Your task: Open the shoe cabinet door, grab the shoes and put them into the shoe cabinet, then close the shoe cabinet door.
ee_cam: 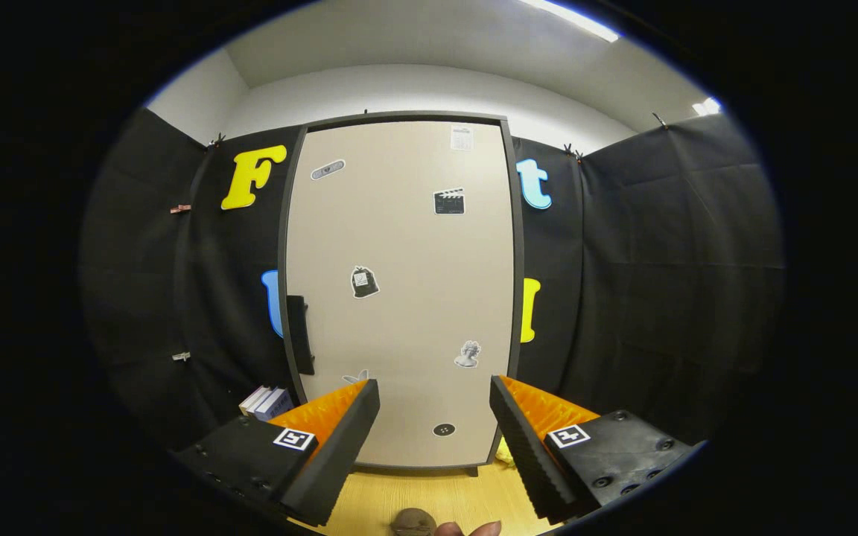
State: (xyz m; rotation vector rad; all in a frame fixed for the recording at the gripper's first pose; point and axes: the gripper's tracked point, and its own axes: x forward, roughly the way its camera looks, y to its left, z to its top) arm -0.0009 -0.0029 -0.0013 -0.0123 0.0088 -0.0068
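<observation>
A brown object (412, 522) and fingertips of a hand (474, 529) are being cut off below the gripper (435, 417), whose fingers are being held apart on nothing, while the shut cabinet door (399, 298) is being faced just beyond them, books (265, 402) lying beside it.

No readable text

The stickers on the shoe cabinet door (399, 298) and square markers on both fingers (339, 439) are showing no legible words.
</observation>
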